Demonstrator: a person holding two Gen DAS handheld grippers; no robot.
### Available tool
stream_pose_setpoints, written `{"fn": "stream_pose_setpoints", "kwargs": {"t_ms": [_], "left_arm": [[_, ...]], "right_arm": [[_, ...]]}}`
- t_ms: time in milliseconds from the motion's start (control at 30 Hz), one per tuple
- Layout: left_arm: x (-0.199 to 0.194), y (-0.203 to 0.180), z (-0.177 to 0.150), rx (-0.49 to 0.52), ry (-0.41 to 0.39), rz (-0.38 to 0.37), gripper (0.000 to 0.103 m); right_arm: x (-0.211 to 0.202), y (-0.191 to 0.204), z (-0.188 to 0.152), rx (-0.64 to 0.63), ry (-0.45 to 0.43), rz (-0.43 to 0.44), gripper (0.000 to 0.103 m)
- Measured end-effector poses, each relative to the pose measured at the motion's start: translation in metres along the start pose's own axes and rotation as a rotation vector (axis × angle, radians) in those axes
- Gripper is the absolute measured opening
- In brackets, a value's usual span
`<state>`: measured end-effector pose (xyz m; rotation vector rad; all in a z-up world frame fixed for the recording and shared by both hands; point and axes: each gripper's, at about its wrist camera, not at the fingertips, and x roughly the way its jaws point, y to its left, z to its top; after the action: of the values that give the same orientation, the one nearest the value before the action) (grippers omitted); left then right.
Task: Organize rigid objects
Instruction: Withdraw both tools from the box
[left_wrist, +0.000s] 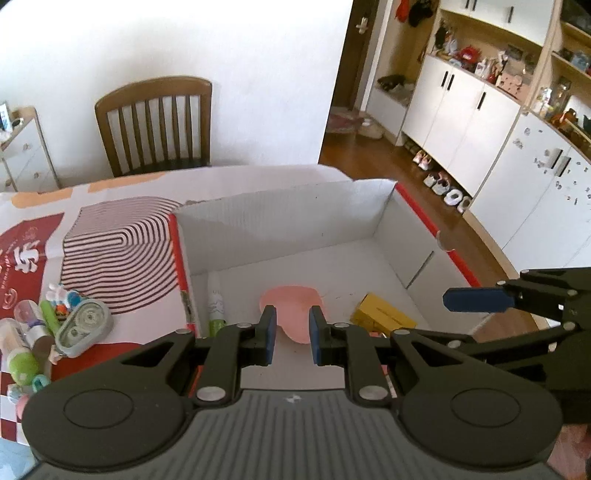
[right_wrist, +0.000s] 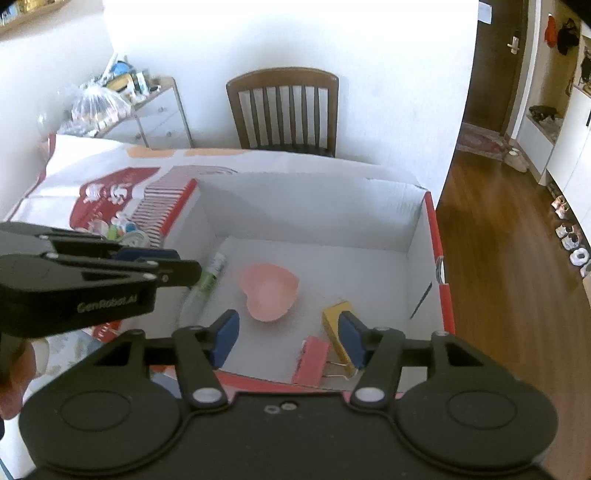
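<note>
The white cardboard box (right_wrist: 417, 236) is the collecting bin here, and everything is best placed by it. Inside on its floor lie a pink heart-shaped dish (right_wrist: 269, 291) near the middle, a green-and-white tube (right_wrist: 207, 284) along the left wall, and a yellow binder clip (right_wrist: 338, 328) with a pink binder clip (right_wrist: 312, 360) just beside it toward the near wall; they sit loose and apart, as things dropped in rather than arranged. Outside the box, to its left on the patterned tablecloth (left_wrist: 122, 236), a cluster of small toys and a grey correction-tape dispenser (left_wrist: 85, 323) waits, likely the next things to gather. The left gripper (left_wrist: 291, 334) hangs over the near rim, tilted down into the box, jaws drawn close with nothing between them. The right gripper (right_wrist: 288, 338) hovers likewise above the near edge, jaws spread and empty; the yellow clip shows just behind its right finger, though whether they touch is hard to tell.
</note>
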<state>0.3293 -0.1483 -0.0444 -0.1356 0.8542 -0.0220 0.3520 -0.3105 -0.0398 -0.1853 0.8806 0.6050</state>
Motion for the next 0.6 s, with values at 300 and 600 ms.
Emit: {"fn": "stream_pose_setpoints", "kwargs": {"t_ms": [300, 600], "left_arm": [[-0.047, 0.022, -0.022, -0.006, -0.062, -0.032, 0.018], [-0.081, 0.062, -0.049, -0.036, -0.079, -0.022, 0.018]], "right_arm": [[-0.028, 0.025, -0.008, 0.012, -0.063, 0.028, 0.072], [-0.043, 0.060, -0.015, 0.028, -0.110, 0.041, 0.081]]}}
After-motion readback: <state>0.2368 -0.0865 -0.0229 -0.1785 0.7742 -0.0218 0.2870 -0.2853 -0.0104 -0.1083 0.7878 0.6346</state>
